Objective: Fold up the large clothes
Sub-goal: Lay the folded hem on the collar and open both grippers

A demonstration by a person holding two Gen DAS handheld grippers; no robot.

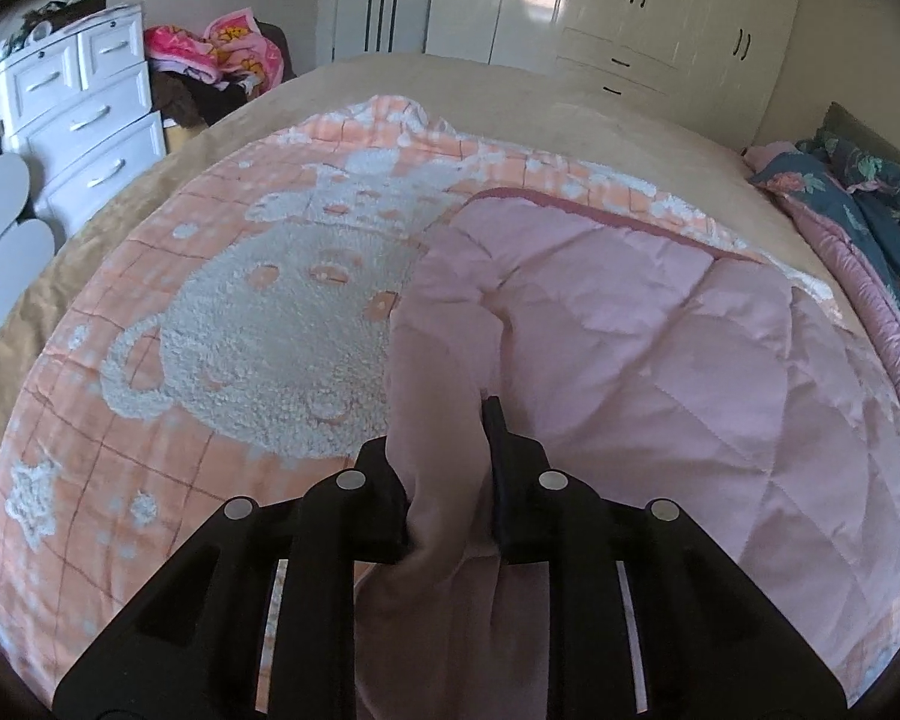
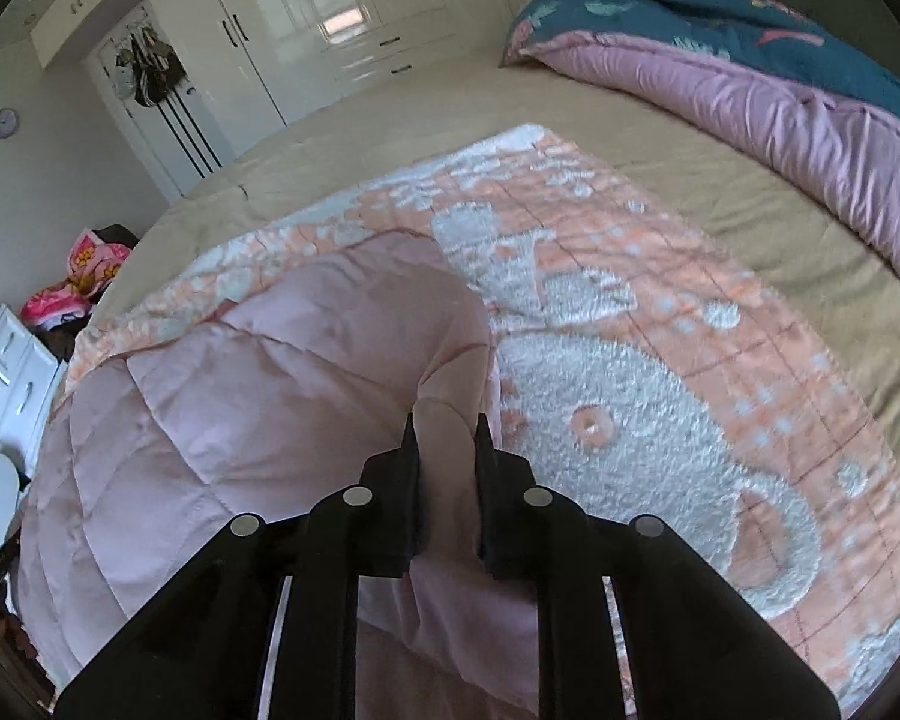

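a: while both grippers have cloth between their fingers, i'd call this the middle of a fold — the blanket (image 1: 222, 324) lies spread on the bed (image 1: 510, 90), peach side with the white fuzzy pattern facing up, and one part is turned over so the pink quilted underside (image 1: 660, 360) shows.

b: how are the jaws?

a: left gripper (image 1: 450, 450) is closed down on a bunched ridge of the pink fabric; one finger is mostly hidden by the cloth draped over it. right gripper (image 2: 445, 438) has its jaws narrow, pinching a fold of the same pink layer (image 2: 240, 372) between the tips.

b: so each hand holds an edge of the flap?

a: that's my reading — likely two points along the turned-over edge, though i can't tell whether they are true corners. the flap covers roughly one side of the blanket; the rest of the peach face is bare.

b: and next?

a: i judge the flap needs carrying further across and laying down flat, both hands moving together so the edge stays straight. the quilt looks thick and puffy, so it may bulge or slide back if let go early. the rumpled duvet (image 2: 780, 78) at the bed's far side lies well apart from it.
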